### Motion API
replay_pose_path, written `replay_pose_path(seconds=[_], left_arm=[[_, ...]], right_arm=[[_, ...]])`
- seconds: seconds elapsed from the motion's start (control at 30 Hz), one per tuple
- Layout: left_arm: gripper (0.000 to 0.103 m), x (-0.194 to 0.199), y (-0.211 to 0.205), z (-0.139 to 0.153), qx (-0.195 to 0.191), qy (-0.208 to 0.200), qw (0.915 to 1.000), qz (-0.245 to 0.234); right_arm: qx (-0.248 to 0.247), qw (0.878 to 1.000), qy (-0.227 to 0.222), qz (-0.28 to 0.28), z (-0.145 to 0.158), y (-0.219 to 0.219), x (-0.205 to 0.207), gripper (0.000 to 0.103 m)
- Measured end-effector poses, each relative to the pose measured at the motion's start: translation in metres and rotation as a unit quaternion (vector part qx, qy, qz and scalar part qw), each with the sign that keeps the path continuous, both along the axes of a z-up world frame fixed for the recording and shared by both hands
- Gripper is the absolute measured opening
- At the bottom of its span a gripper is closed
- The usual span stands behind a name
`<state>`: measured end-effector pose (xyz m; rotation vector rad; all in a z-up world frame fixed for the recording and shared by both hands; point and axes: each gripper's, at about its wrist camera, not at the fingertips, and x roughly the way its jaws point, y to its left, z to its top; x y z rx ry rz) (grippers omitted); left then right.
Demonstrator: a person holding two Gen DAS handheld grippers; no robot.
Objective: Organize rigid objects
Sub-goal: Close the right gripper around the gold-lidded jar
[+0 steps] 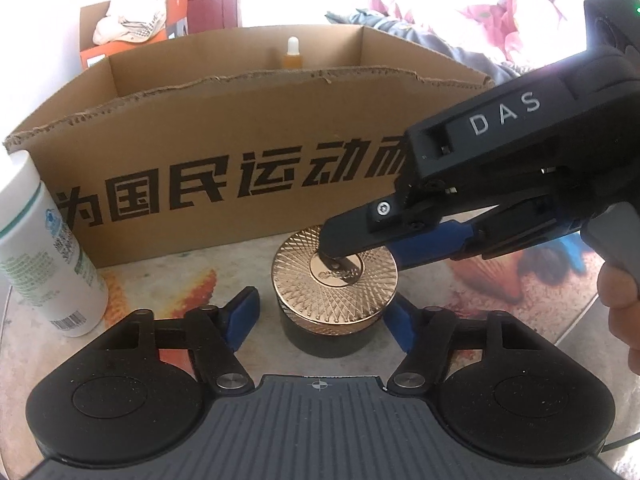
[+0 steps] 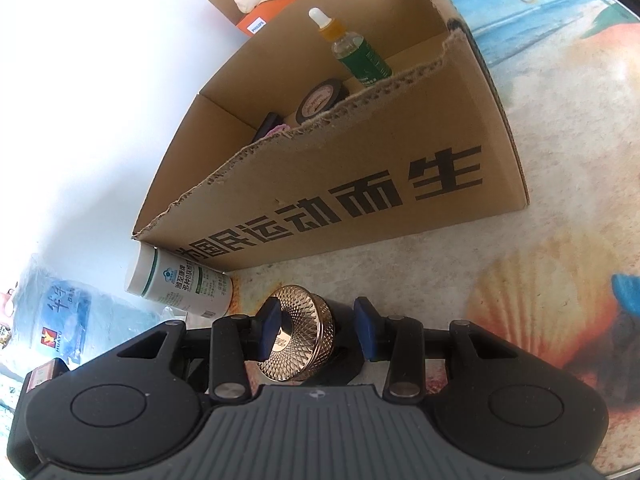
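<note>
The left gripper (image 1: 320, 314) stands open around the gold-lidded jar (image 1: 335, 276), pads apart from it, right gripper (image 1: 352, 248) half-open on its lid.

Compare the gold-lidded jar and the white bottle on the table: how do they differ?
The jar is squat and dark with a patterned gold lid; the white bottle is tall, with a green band and printed label. The jar sits between the left gripper fingers, the right gripper over its lid; the bottle stands untouched beside the box. Both stand upright outside the box.
</note>
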<state>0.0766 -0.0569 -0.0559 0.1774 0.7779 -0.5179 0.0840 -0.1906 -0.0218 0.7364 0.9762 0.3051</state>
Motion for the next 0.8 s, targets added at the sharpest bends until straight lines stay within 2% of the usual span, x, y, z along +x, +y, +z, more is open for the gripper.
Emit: replay_pose_path(seconds=[0.23,0.3,0.8], left_arm=[[0.061,0.003,-0.009,-0.003,0.000,-0.002,1.0000,-0.002],[0.057,0.006,-0.013,-0.003,-0.004,-0.002,1.0000,-0.002],[0.057,-0.005,-0.018,-0.003,0.000,-0.006,1.0000,-0.004]], right_arm=[[0.010,1.000,0.004,0.004,-0.002,-0.002,0.001,0.044],[0.009,1.000,0.003,0.004,-0.001,-0.001,0.001,0.044],[0.010,1.000,0.008,0.001,-0.002,0.003,-0.005,0.045]])
